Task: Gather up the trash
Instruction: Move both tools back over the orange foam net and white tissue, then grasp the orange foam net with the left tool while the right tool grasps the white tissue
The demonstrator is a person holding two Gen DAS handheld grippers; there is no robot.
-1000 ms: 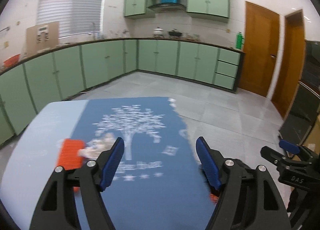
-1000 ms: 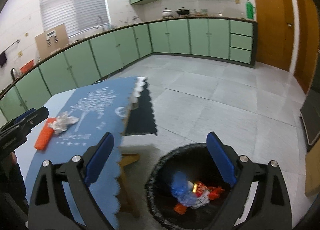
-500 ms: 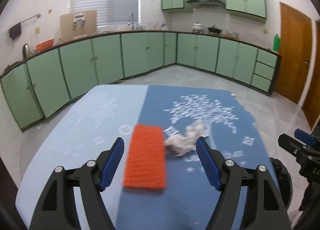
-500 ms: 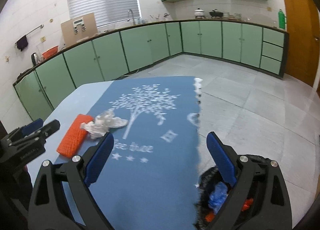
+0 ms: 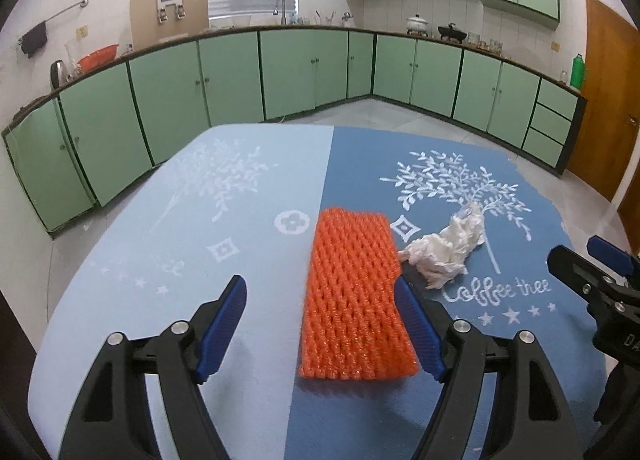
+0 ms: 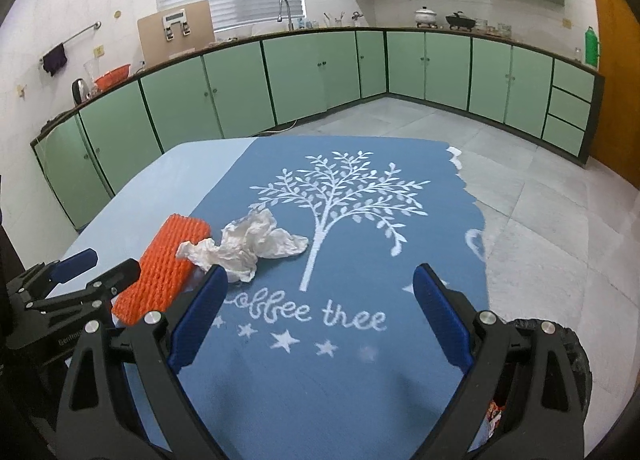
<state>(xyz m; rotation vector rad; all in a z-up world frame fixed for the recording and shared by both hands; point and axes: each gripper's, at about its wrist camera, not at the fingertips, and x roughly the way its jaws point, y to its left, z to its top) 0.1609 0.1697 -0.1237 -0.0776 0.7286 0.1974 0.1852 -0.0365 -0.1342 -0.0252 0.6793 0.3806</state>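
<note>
Two trash items on tablecloth (image 5: 248, 195): one orange foam net (image 5: 356, 300), one crumpled tissue (image 5: 448, 248); left gripper (image 5: 320, 296), right gripper (image 6: 320, 288) both gaping, empty

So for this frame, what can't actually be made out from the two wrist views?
- Trash bin, right wrist view: only a dark rim and some bright scraps show; the right gripper and the frame edge hide the rest.
- Orange foam net, right wrist view: its near end is covered by the left gripper.
- Crumpled tissue: whether it touches the net is unclear in either view.
- Countertop items: too small to identify.
</note>
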